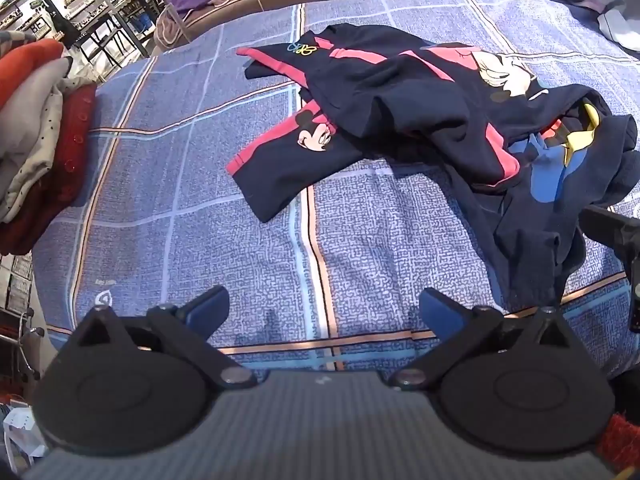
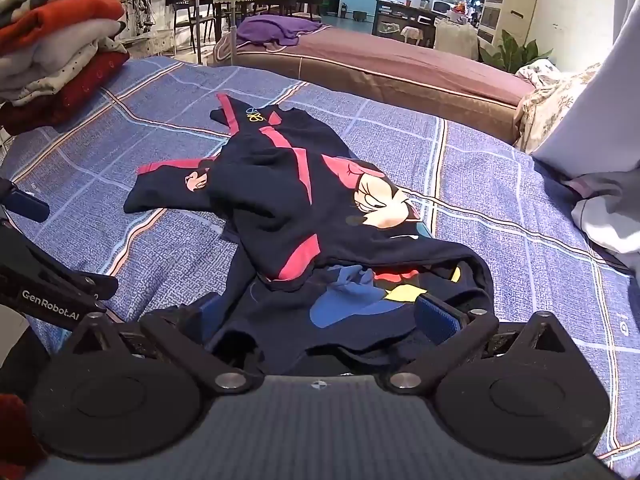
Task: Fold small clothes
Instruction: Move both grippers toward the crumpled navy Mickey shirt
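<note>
A small navy sweatshirt (image 1: pixel 408 116) with pink stripes and cartoon mouse prints lies crumpled on the blue checked bedspread (image 1: pixel 192 184). One sleeve points left. My left gripper (image 1: pixel 322 312) is open and empty, over bare bedspread to the left of the shirt's near hem. In the right wrist view the sweatshirt (image 2: pixel 280 208) reaches back to my right gripper (image 2: pixel 324 320), which is open with the near hem bunched between its spread fingers. Its left fingertip is hidden by cloth. The right gripper's body shows at the left wrist view's right edge (image 1: pixel 616 232).
A stack of folded clothes (image 1: pixel 36 128) in orange, grey and red sits at the left of the bed, also seen in the right wrist view (image 2: pixel 60 52). A brown bed (image 2: pixel 380 64) with a purple garment stands behind. White cloth (image 2: pixel 600 208) lies at the right.
</note>
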The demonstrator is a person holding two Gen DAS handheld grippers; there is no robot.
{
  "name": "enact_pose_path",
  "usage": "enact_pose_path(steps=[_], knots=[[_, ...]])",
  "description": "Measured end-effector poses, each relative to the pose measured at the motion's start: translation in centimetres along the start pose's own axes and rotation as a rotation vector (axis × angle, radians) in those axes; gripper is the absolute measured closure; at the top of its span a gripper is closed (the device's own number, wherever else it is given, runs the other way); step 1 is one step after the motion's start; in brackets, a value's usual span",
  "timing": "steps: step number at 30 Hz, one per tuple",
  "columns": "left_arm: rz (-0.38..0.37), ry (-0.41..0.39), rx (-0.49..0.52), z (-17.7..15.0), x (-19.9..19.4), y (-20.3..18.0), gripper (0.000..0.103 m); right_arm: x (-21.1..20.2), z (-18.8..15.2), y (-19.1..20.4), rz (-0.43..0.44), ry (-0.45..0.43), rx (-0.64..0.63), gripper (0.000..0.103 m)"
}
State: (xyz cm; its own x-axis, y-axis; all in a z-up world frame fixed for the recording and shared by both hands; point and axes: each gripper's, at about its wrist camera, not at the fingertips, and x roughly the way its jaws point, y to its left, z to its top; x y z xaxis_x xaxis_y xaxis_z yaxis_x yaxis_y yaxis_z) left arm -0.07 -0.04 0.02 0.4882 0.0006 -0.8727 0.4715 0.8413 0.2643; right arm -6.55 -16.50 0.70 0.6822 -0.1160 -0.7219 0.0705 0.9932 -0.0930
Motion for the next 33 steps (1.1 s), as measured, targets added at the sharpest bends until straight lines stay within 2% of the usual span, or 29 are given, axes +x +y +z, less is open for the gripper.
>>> enact_pose_path(steps=[27, 33], knots=[[-0.013, -0.003, 0.011, -0.1, 0.8, -0.4, 0.000, 0.3, -0.4, 0.3, 0.011, 0.024, -0.004, 0.000], [-0.060, 0.023, -0.006, -0.3, 0.9, -0.4, 0.000, 0.4, -0.5, 0.3, 0.010, 0.029, -0.002, 0.000]])
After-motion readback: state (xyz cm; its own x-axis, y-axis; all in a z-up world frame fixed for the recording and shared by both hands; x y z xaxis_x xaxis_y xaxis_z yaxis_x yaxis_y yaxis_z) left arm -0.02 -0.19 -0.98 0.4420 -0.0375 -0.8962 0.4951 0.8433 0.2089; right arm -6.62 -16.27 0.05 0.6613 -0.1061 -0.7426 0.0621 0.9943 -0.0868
